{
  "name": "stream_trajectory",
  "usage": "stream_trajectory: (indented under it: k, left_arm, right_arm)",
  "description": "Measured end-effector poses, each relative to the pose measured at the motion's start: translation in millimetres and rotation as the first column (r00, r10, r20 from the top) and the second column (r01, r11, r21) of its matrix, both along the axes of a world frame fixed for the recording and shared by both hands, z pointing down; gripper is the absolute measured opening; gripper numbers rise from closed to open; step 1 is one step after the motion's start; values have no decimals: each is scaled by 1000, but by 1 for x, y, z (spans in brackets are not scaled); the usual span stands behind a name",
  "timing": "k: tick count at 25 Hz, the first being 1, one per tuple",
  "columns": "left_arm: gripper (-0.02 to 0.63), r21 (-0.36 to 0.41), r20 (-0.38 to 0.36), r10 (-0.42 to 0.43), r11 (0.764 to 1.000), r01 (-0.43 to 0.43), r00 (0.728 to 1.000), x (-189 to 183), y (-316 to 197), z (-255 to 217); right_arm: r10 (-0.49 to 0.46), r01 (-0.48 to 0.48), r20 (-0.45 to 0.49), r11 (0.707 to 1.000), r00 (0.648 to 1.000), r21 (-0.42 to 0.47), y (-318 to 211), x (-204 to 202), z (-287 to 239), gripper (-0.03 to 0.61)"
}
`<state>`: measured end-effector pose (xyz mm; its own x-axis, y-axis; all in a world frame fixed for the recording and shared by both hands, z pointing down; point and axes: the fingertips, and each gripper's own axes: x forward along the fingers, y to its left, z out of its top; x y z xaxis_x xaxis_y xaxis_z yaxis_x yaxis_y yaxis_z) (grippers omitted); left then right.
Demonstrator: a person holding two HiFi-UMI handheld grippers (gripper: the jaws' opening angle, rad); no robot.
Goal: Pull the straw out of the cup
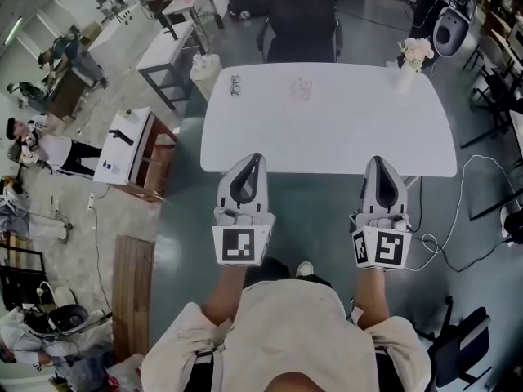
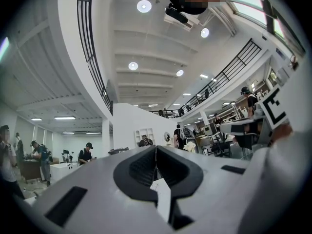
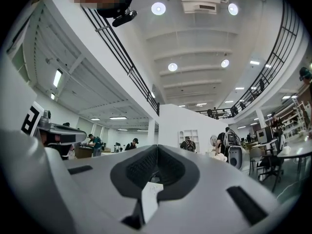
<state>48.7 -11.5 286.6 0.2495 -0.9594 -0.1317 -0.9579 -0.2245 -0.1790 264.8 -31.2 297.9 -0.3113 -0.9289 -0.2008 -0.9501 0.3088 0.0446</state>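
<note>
A white table (image 1: 327, 129) stands in front of me in the head view. Near its far middle sits a small clear cup (image 1: 301, 88); it is too small and faint to make out a straw. My left gripper (image 1: 254, 158) and right gripper (image 1: 382, 162) are held side by side just short of the table's near edge, pointing at it. Both are shut with nothing between the jaws. The left gripper view shows the left gripper (image 2: 156, 148) with its dark pads pressed together, and the right gripper view shows the same for the right gripper (image 3: 157, 147). Both views look out over a large hall.
A vase of pale flowers (image 1: 413, 55) stands at the table's far right corner, and a small dark mark (image 1: 235, 84) lies at the far left. A black office chair (image 1: 301, 23) is behind the table. A low white cart (image 1: 131, 149) stands left, and cables (image 1: 458, 219) lie on the floor at the right.
</note>
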Motion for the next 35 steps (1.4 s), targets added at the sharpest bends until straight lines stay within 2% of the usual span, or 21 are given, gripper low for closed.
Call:
stream_trajectory:
  k: [4, 9, 12, 22, 24, 28, 35]
  left_arm:
    - [6, -12, -24, -11, 1000, 11, 1000, -22, -27, 11]
    - [6, -10, -2, -10, 1000, 10, 1000, -65, -77, 23]
    - [6, -36, -25, -4, 999, 3, 1000, -93, -110, 31]
    - [6, -48, -79, 32, 998, -36, 996, -171, -196, 45]
    - [6, -54, -93, 45, 997, -50, 995, -181, -209, 48]
    - [5, -33, -75, 97, 995, -99, 993, -192, -231, 52]
    - [6, -54, -99, 142, 988, -148, 985, -199, -257, 66]
  right_arm:
    - [-11, 11, -24, 1000, 1000, -27, -29, -24, 11, 3]
    - [-8, 5, -55, 999, 998, -48, -77, -68, 21, 3]
    - [-3, -1, -72, 998, 997, -60, -108, -97, 22, 3]
    - [28, -41, -133, 994, 991, -97, -188, -177, 32, 3]
    - [38, -53, -147, 994, 988, -100, -199, -189, 32, 3]
    - [60, -79, -172, 991, 983, -107, -217, -208, 35, 3]
    - [98, -125, -186, 982, 978, -142, -239, -222, 51, 3]
